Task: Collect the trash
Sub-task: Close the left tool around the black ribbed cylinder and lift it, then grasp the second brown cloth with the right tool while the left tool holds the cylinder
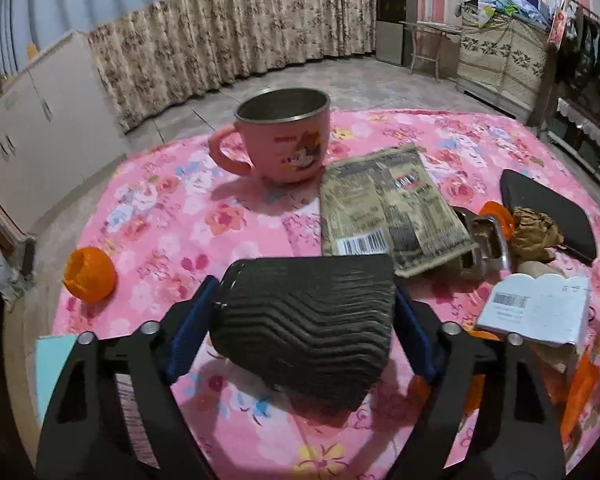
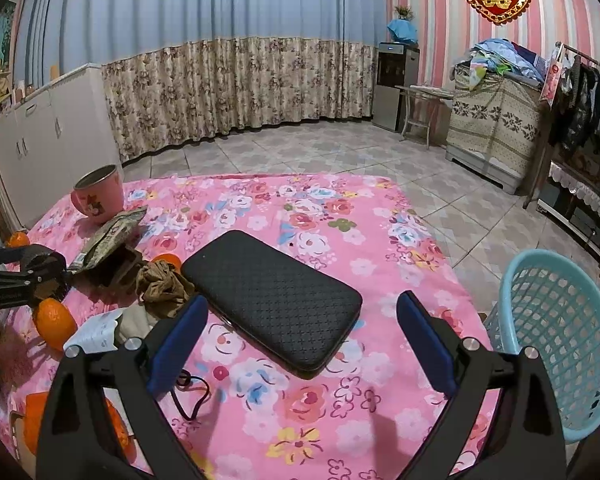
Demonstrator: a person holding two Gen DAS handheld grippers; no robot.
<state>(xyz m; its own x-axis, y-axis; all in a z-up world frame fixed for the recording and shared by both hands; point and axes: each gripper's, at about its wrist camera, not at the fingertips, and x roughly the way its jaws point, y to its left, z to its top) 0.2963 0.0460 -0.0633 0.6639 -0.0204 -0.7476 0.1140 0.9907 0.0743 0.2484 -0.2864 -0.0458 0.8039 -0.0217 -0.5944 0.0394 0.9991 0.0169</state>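
Ridged dark cup (image 1: 306, 322) sits clamped between the left claw (image 1: 304, 320) pads.

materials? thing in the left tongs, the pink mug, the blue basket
Dark ridged block, gripped in the left tongs: looks like stacked corrugated card or moulded pulp, matte grey, wavy layered ridges; can't be sure.
Pink mug: glossy pink shell, likely plastic, with a dull steel-looking liner and rim.
Blue basket: moulded plastic, smooth light-blue lattice wall.
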